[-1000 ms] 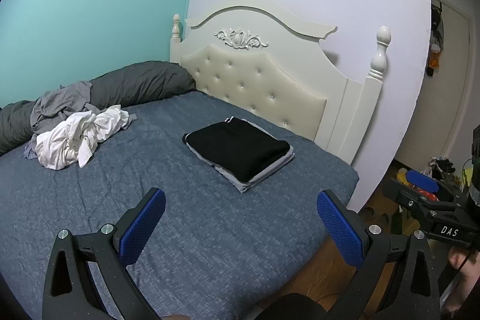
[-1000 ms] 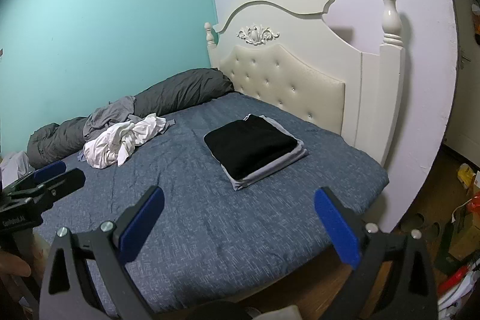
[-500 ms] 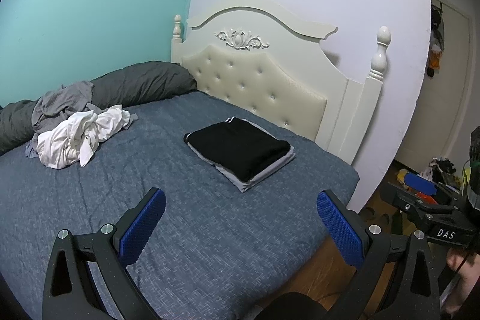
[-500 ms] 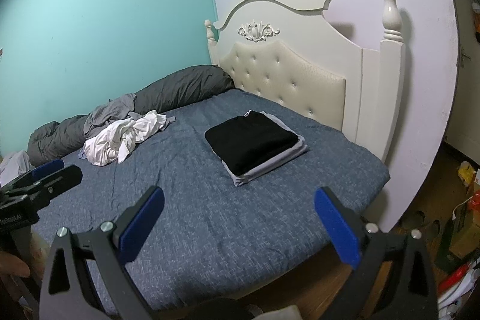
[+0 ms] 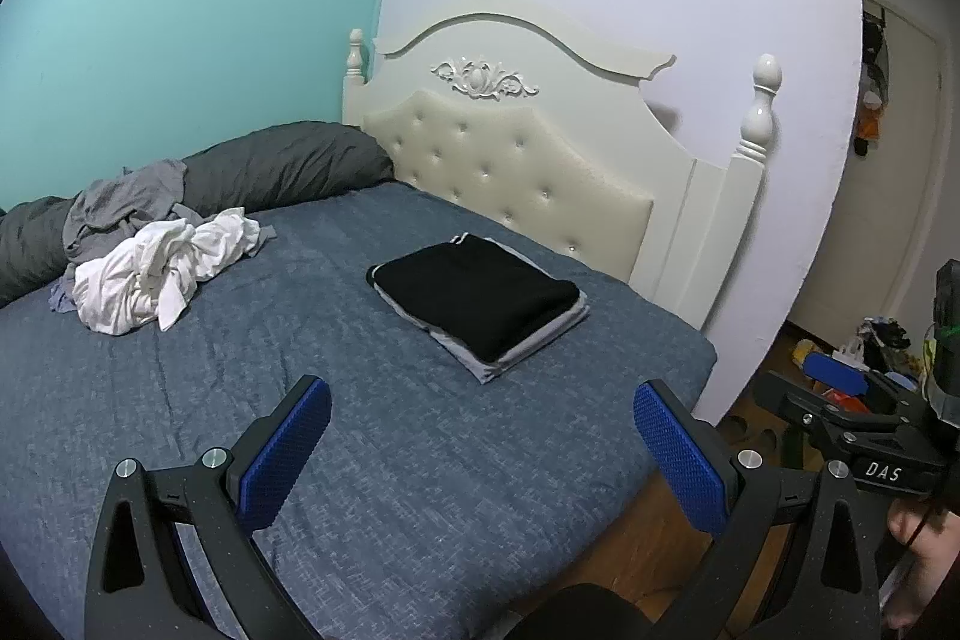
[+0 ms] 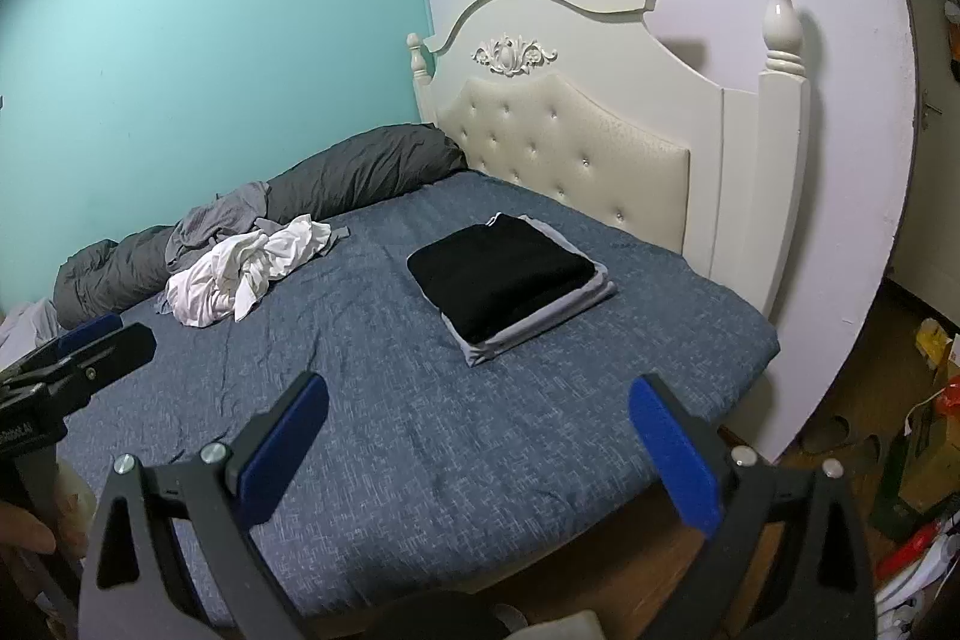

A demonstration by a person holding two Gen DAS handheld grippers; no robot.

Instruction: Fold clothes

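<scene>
Left claw: my left gripper [image 5: 480,451] hangs over the near edge of the bed [image 5: 420,490], low centre of its frame, blue pads spread wide, nothing between them.
Right claw: my right gripper [image 6: 480,451] is also spread and empty, low centre of its own frame.
Folded pile: black garment [image 5: 474,289] on top of a grey one [image 5: 510,355], squared up, centre of frame, near the headboard [image 5: 516,160].
Unfolded clothes: white garment [image 5: 162,274] crumpled at left of frame, touching a grey garment [image 5: 123,202] that lies against the dark duvet roll [image 5: 282,166].
Gap: both claws well apart from the heap; the folded pile sits between reach and headboard.
Step, my guess: go for the white garment next.
Risk one: white and grey are tangled; pinching deep could drag both up together.
Risk two: a pinch too low may catch the bed cover with the cloth.
Risk three: a swing across the bed could clip the folded pile and skew it.
Risk four: one claw grabbing a bunched middle gives no clean edge to fold from.
</scene>
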